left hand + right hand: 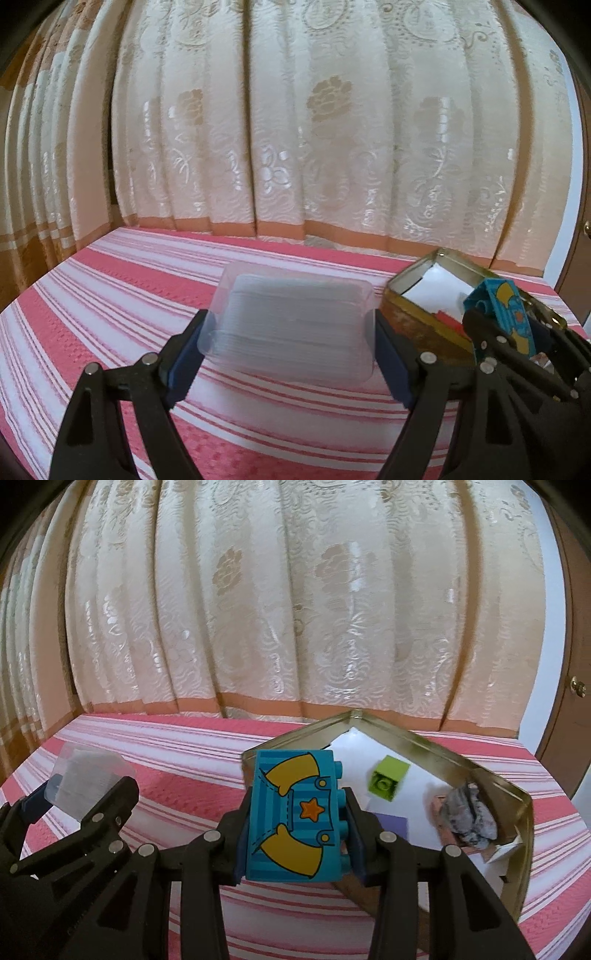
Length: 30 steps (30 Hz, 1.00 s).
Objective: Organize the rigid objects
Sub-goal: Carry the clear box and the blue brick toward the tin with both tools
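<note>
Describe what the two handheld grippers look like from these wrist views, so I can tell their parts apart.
The left gripper and right gripper look alike: matte black plastic linkage arms, forked and triangular with cut-out slots, joined by round silver rivets. Each finger ends in a flat dark blue pad. No cables, labels or markings show, and no hand or sleeve is in view.

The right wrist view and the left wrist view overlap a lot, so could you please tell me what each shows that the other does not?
Only the right wrist view shows the lime green toy brick, purple piece and grey crumpled bundle inside the open metal tin.

Only the left wrist view shows the whole clear plastic rectangular container.

Both show that container in the left gripper, the printed blue toy block in the right gripper, and the tin.
</note>
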Each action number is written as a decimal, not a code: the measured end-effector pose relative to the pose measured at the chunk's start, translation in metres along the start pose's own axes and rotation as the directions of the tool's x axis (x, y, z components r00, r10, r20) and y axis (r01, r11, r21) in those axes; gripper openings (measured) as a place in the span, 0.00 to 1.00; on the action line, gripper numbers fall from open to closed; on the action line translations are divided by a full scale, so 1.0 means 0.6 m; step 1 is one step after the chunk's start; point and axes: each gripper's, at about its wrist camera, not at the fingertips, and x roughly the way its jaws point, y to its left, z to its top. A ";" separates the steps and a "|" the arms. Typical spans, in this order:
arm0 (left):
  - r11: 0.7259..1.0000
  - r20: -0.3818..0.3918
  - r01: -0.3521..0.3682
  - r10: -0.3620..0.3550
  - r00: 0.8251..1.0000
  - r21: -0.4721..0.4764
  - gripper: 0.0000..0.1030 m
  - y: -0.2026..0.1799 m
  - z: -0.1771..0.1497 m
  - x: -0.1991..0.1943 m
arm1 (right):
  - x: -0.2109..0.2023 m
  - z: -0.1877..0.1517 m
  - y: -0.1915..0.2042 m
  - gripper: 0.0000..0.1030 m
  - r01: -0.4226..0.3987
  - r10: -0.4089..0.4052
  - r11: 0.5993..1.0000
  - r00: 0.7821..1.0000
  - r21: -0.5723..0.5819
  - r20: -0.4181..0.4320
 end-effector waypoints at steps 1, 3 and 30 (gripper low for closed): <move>1.000 0.002 0.002 -0.002 1.000 0.003 0.81 -0.006 0.000 -0.001 | -0.001 0.000 -0.006 0.44 0.006 -0.006 1.000 1.000 0.002 0.002; 1.000 0.006 0.009 -0.009 1.000 0.003 0.81 -0.015 0.001 -0.002 | -0.002 0.001 -0.015 0.44 0.011 -0.011 1.000 1.000 0.010 0.004; 0.988 0.051 0.123 -0.128 0.990 0.093 0.81 -0.187 0.028 0.000 | -0.015 0.024 -0.187 0.44 0.119 -0.127 0.981 0.991 0.152 0.046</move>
